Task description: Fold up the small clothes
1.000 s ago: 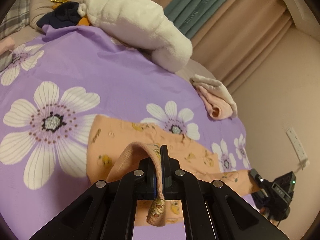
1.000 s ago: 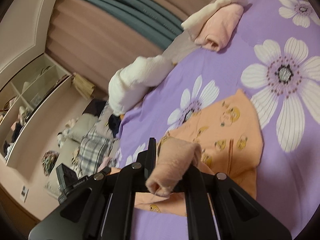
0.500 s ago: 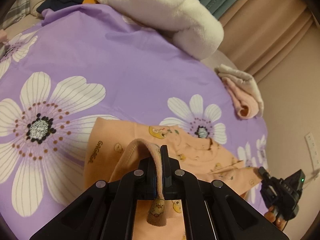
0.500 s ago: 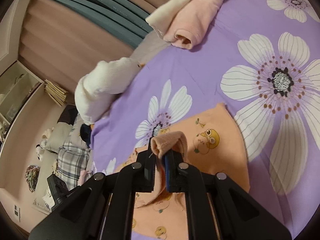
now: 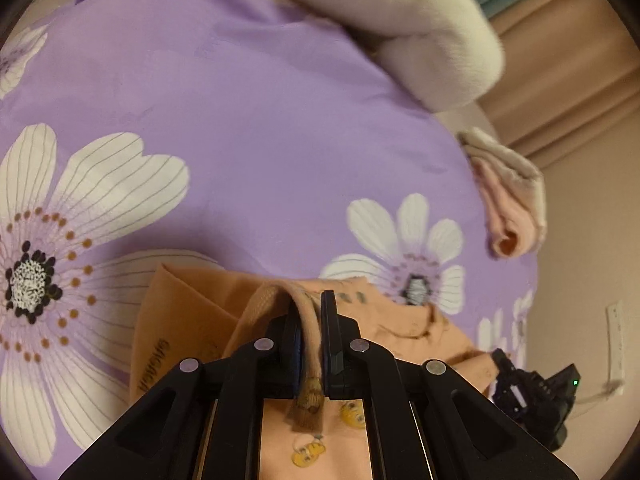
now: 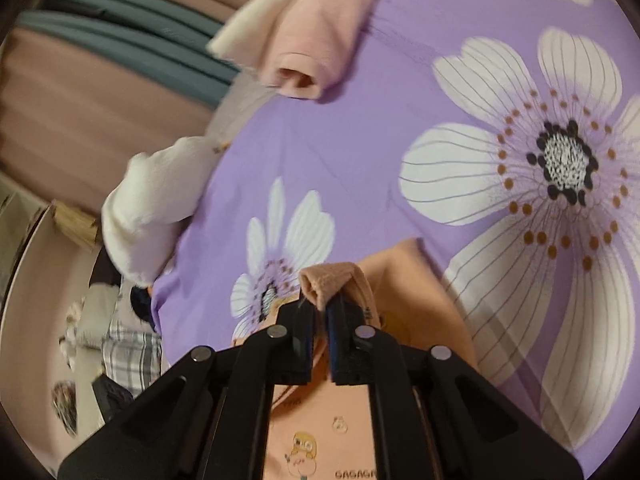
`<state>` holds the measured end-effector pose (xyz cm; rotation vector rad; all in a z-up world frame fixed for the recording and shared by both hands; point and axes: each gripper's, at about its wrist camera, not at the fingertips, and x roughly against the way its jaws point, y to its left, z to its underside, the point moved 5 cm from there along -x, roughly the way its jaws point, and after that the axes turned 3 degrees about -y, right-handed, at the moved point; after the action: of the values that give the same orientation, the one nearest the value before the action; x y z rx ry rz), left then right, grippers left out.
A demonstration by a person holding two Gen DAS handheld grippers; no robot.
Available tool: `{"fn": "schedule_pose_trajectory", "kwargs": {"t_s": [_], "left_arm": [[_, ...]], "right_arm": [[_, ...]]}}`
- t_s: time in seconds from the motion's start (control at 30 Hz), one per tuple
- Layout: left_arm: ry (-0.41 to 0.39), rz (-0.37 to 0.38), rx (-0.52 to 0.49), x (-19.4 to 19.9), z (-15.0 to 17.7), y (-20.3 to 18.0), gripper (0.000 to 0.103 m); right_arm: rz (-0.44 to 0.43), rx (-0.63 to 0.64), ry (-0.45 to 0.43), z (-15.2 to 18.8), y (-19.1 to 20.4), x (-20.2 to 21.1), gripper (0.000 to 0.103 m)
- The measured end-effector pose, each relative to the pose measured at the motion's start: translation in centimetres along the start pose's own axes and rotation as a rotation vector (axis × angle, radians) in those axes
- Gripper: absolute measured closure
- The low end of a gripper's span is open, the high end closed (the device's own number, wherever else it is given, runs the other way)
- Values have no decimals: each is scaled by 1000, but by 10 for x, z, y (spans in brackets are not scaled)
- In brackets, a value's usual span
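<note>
1. Two grippers, the left gripper (image 5: 310, 328) and the right gripper (image 6: 318, 320), each have jaws clenched on a cuff of the orange garment (image 5: 192, 320), carried farther across the purple bedsheet (image 5: 260, 140) and lower than a second ago; the fold looks underway.
2. The garment's near part is hidden behind the grippers.

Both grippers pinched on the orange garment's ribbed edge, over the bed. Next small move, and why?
Probably lower both hands a bit further and lay the pinched edge onto the garment's flat part before opening. The left gripper and right gripper are each shut on a ribbed edge of the orange garment, which arches up from the purple floral bedcover, so releasing now would likely leave a loose, uneven fold.
</note>
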<state>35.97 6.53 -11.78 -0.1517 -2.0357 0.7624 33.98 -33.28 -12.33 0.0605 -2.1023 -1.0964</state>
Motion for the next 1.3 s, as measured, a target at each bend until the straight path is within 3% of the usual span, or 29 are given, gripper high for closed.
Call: {"fn": "schedule_pose_trajectory", "kwargs": {"t_s": [0.1, 0.13, 0.17, 0.23, 0.33, 0.5, 0.6, 0.77, 0.83, 0.93, 1.1, 1.2, 1.3], "left_arm": [[26, -4, 44, -5, -2, 9, 101], [34, 3, 70, -5, -3, 13, 89], [31, 11, 104, -3, -5, 19, 63], [8, 25, 149, 3, -12, 27, 35], [-34, 21, 168, 16, -22, 36, 35], [-58, 19, 72, 34, -21, 35, 35], [-60, 0, -9, 42, -10, 28, 35], [-23, 1, -89, 48, 17, 26, 35], [-14, 16, -122, 52, 32, 24, 37], [3, 19, -155, 55, 48, 24, 39], [33, 3, -200, 53, 62, 28, 39], [39, -4, -200, 53, 65, 32, 39], [39, 6, -188, 54, 64, 33, 39]], "right_arm": [[10, -59, 28, -5, -9, -10, 88], [10, -71, 31, -6, -11, -11, 82], [3, -92, 25, -9, -13, -11, 77], [-31, -142, 13, -15, -18, -9, 63], [-52, -173, -20, -23, -21, -2, 63], [-28, -72, -33, -25, -12, 15, 63], [-14, 99, -9, -10, 10, 26, 64], [-92, 424, 150, 58, 68, 24, 84], [-94, 527, 219, 90, 86, 14, 91], [-111, 614, 310, 128, 104, -7, 93], [-28, 789, 411, 171, 132, -68, 95], [12, 799, 392, 164, 159, -109, 95], [-79, 691, 290, 135, 187, -119, 92]]}}
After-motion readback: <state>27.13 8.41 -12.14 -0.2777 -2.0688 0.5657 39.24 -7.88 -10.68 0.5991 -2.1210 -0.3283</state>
